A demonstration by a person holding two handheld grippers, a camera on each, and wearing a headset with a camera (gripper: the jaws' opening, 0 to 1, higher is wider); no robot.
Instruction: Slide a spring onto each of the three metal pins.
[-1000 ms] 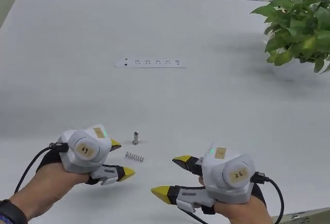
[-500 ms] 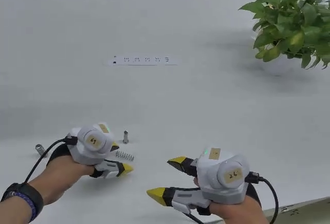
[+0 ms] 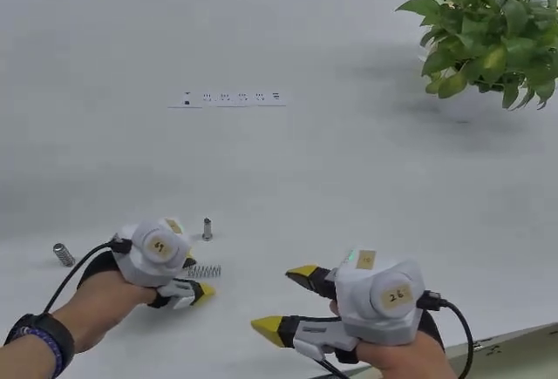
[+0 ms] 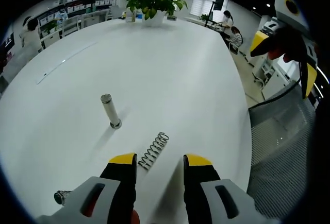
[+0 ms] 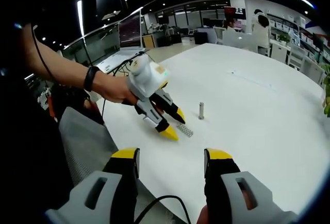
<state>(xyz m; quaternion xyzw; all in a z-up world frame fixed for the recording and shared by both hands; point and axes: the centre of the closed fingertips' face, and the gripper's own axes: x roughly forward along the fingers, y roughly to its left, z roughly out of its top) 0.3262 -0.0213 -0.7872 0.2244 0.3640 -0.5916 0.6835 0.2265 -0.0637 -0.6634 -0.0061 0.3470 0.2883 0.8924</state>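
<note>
Head view: white, yellow-tipped left gripper, jaws spread, at the small coiled steel spring lying on the white surface near the short upright metal pin.
Left gripper view: spring just ahead, ungripped.
Right gripper view: right gripper spread, empty.
Judged step: pickup. Next: pinch spring, align over pin.

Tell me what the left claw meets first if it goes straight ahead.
The left claw would probably meet the spring lying just ahead; the upright pin stands left of that line.
</note>
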